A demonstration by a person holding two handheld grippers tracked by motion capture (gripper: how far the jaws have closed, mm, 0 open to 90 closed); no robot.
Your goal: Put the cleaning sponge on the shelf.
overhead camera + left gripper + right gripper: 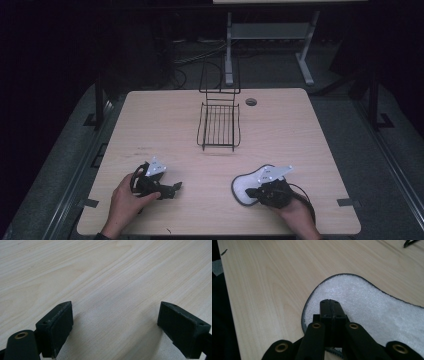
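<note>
White fuzzy mat (372, 307), dark-edged, rounded, on pale woodgrain table (280, 130). Right gripper (329, 305) fingers pressed together over mat. Left gripper (115, 327) fingers wide, empty. Black wire rack (219, 125) beyond, well apart.

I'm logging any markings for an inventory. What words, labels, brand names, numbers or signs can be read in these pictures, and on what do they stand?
None: no readable text shows in any view.
The white mat, the wire rack and the table carry no print.
The grey plates on the left gripper and the right gripper show small dark marks, too small to read.
</note>
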